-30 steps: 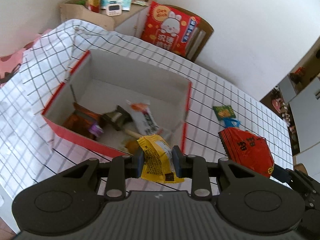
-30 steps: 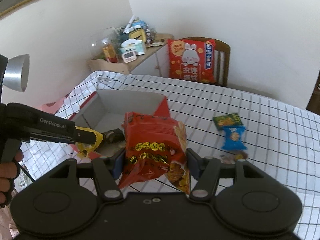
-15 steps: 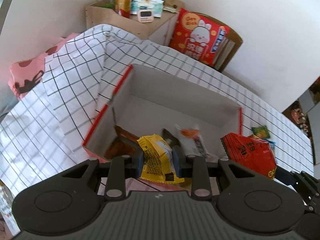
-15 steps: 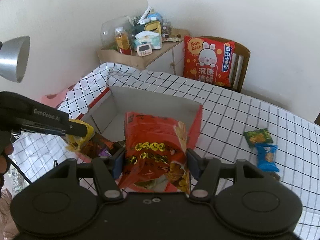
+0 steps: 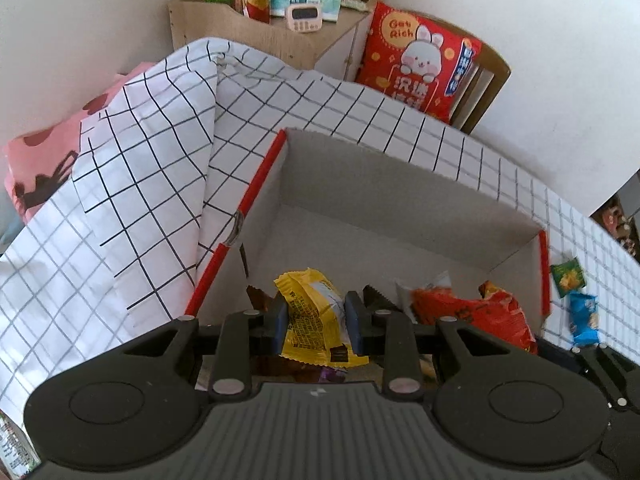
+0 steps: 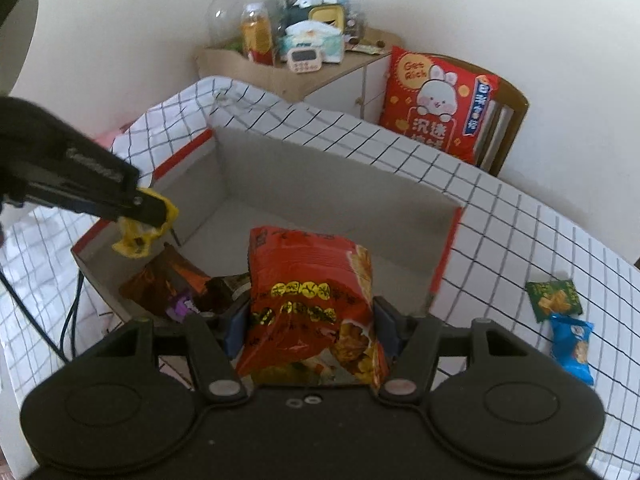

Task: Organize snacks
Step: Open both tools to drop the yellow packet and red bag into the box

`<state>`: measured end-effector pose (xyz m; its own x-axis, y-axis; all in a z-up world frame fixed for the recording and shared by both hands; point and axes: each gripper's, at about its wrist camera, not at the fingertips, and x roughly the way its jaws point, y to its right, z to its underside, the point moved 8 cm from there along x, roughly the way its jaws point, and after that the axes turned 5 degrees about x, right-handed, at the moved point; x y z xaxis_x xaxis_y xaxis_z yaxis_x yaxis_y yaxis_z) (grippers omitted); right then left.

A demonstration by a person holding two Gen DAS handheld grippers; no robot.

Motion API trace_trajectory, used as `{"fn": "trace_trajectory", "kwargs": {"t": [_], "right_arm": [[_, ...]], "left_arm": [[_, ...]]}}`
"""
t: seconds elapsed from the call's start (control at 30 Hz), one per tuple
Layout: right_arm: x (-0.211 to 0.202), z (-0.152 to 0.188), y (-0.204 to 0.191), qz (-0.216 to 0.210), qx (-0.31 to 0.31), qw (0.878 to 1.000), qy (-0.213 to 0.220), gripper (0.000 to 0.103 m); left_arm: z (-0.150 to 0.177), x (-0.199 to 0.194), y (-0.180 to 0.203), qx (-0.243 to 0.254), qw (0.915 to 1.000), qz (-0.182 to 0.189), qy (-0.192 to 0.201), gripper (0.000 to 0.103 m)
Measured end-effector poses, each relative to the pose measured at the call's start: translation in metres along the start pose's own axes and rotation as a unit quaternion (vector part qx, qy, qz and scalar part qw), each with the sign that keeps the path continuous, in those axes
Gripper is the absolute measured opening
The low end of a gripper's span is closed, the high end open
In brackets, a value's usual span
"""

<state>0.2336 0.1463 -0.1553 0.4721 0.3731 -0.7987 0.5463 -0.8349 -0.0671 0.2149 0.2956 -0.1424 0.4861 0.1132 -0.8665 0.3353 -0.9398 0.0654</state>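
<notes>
While both our hands come in over the cardboard box (image 5: 404,200), we list the left wrist view first. Item one: left gripper (image 5: 316,326), jaws clamped on a yellow packet (image 5: 314,312), which now hangs above the near left corner of the box; a second ago it was short of the near wall, over the checked tablecloth (image 5: 152,184). Item two: box interior, far half bare, near half holding brown wrappers partly hidden behind the fingers. Item three: red snack bag (image 5: 476,316), carried in from the right, now inside the box outline where earlier it hung over the cloth outside. Item four: a green packet (image 5: 567,278) and a blue packet (image 5: 585,316), lying on the cloth just beyond the right wall, not yet collected.

Right wrist view. Item one: right gripper (image 6: 310,330), jaws pressed on the red snack bag (image 6: 310,292), which bulges between them and sits over the middle of the box floor. Item two: left gripper (image 6: 154,210) entering from the left with the yellow packet (image 6: 140,234) dangling over the near left corner, above a brown wrapper (image 6: 168,280). Item three: green packet (image 6: 554,294) and blue packet (image 6: 572,342) on the cloth at right.

Our reading: both loads have crossed the rim, so release is likely the step in hand; two packets remain outside.
</notes>
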Motion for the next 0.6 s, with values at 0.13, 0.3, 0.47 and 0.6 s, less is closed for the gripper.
{"fn": "trace_trajectory", "kwargs": {"t": [0.13, 0.3, 0.47, 0.6], "right_arm": [[0.009, 0.003, -0.009, 0.0, -0.022, 1.0, -0.005, 0.062], [0.021, 0.01, -0.01, 0.005, -0.025, 0.999, -0.019, 0.062], [0.025, 0.013, -0.009, 0.003, -0.025, 0.999, -0.027, 0.062], [0.028, 0.013, -0.009, 0.002, -0.018, 0.999, -0.032, 0.064]], "left_arm": [[0.003, 0.016, 0.004, 0.014, 0.9998, -0.006, -0.009, 0.029], [0.007, 0.031, 0.008, 0.019, 0.9995, -0.007, -0.026, 0.029], [0.013, 0.04, 0.012, 0.03, 0.9988, -0.011, -0.037, 0.029], [0.015, 0.039, 0.014, 0.031, 0.9988, -0.011, -0.037, 0.029]]}}
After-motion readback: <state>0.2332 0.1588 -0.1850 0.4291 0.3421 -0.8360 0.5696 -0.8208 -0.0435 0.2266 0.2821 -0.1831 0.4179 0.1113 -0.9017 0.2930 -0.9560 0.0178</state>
